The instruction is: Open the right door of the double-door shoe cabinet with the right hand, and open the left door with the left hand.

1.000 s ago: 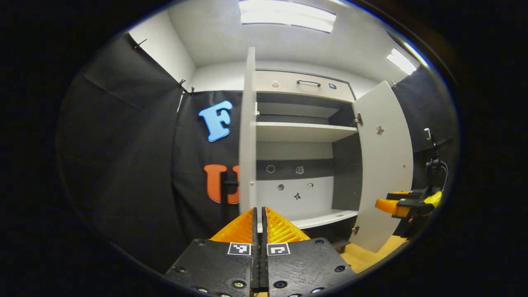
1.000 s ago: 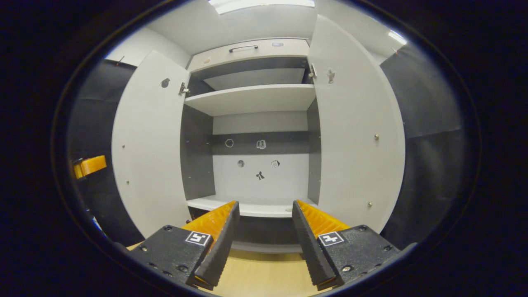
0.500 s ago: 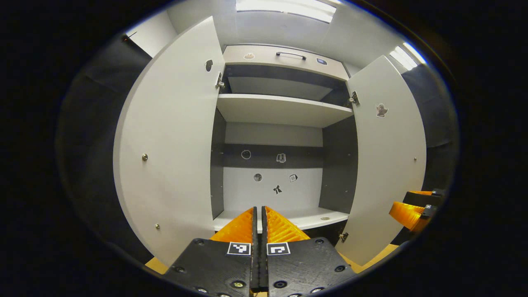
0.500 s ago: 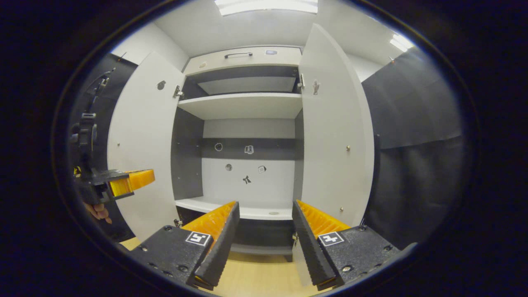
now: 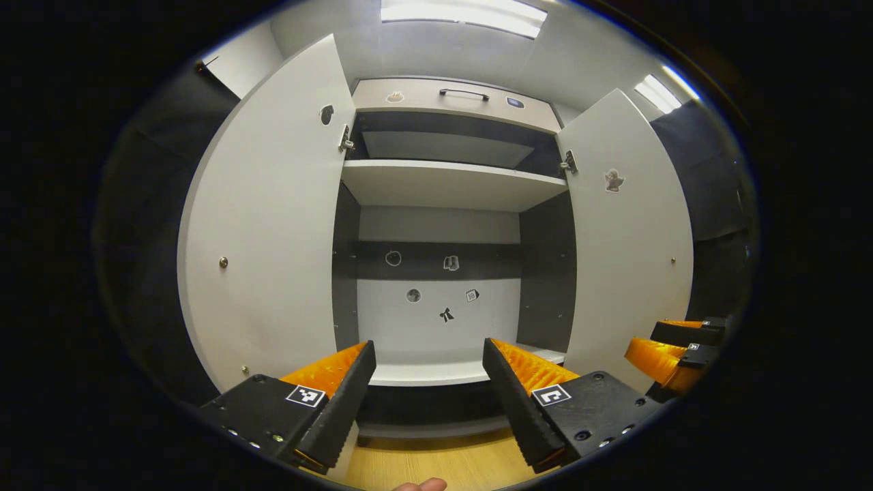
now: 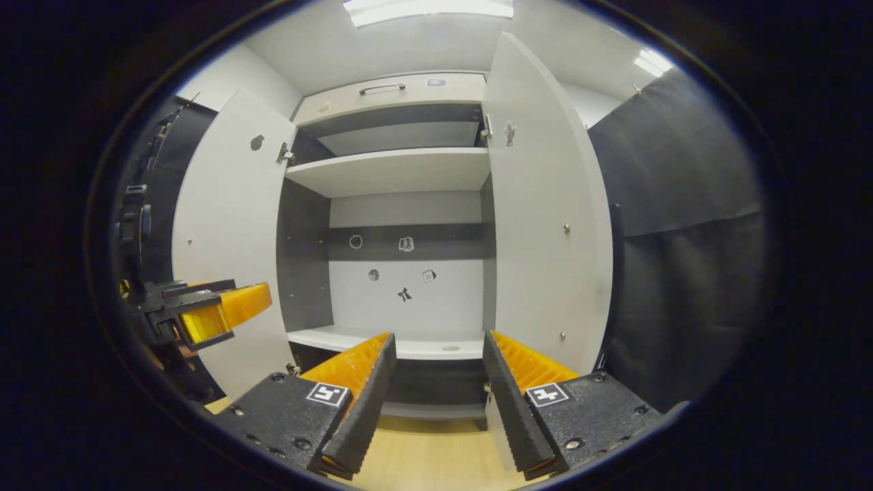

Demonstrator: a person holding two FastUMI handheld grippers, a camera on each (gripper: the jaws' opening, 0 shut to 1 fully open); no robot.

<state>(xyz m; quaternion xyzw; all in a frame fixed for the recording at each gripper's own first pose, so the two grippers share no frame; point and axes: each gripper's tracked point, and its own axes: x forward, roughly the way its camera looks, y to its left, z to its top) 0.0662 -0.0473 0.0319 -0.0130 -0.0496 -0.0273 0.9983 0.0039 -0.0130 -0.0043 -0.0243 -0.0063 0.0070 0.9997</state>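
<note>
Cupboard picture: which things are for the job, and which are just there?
For the job:
- left white cabinet door, open
- right white cabinet door, open
- left tongs, right tongs, both open

Just there:
- small stickers on the back panel
- top drawer with dark handle

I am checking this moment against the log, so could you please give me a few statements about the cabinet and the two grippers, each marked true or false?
1. Both cabinet doors stand open, the left door and the right door. True.
2. The left gripper is clamped shut on the left door's edge. False: its jaws stand apart with nothing between them.
3. The right gripper has its jaws open and empty. True.
4. Shoes sit on the upper shelf. False: what shows of that shelf is bare.
5. The drawer above the shelves has a dark handle. True.
</note>
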